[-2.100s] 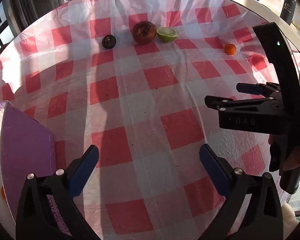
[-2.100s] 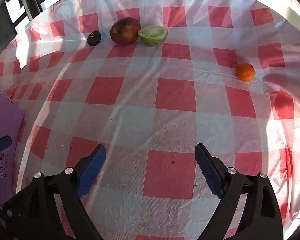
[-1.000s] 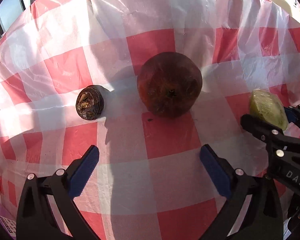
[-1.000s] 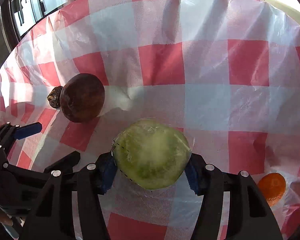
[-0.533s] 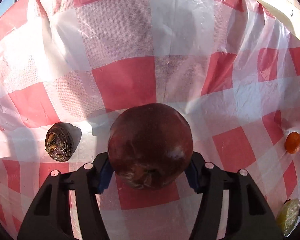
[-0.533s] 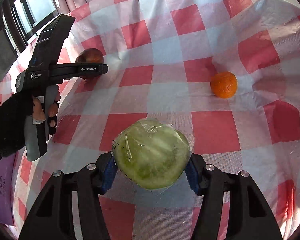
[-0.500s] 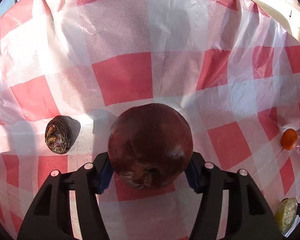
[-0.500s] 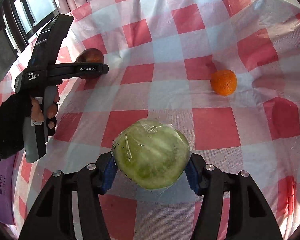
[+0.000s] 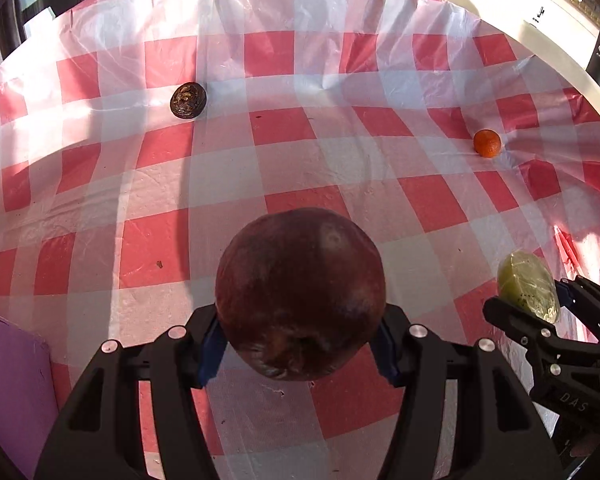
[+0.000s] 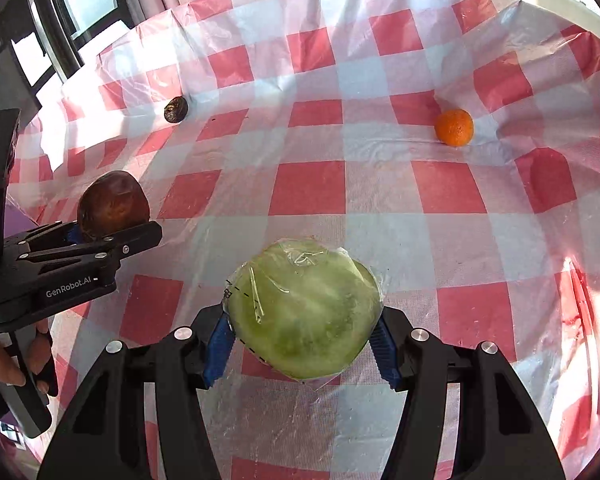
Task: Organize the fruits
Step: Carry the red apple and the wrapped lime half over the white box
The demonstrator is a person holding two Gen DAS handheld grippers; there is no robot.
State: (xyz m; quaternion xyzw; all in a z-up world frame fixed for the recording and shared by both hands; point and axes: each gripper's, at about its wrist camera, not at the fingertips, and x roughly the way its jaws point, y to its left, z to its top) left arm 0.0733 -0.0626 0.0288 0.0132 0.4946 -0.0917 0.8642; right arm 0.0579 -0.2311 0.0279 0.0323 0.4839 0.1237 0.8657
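A big dark red fruit (image 9: 300,292) hangs above the red-and-white checked cloth, clamped between the blue pads of my left gripper (image 9: 298,350). My right gripper (image 10: 302,346) is shut on a green fruit half wrapped in clear film (image 10: 304,308). The right wrist view also shows the left gripper (image 10: 112,236) at the left edge with the red fruit (image 10: 112,202). Low at the right of the left wrist view is the right gripper (image 9: 540,312) with the green half (image 9: 526,284). A small dark shrivelled fruit (image 9: 188,100) and a small orange (image 9: 487,143) lie farther back on the cloth.
A purple box (image 9: 12,392) stands at the lower left of the left wrist view. A person's hand (image 10: 16,360) holds the left gripper's handle. The cloth-covered table (image 10: 380,184) ends at a window side behind and a sunlit ledge to the right.
Both grippers have drawn back toward me from the far row with their fruits lifted. A second ago the left gripper stood open before the red fruit; it is closed on it now.
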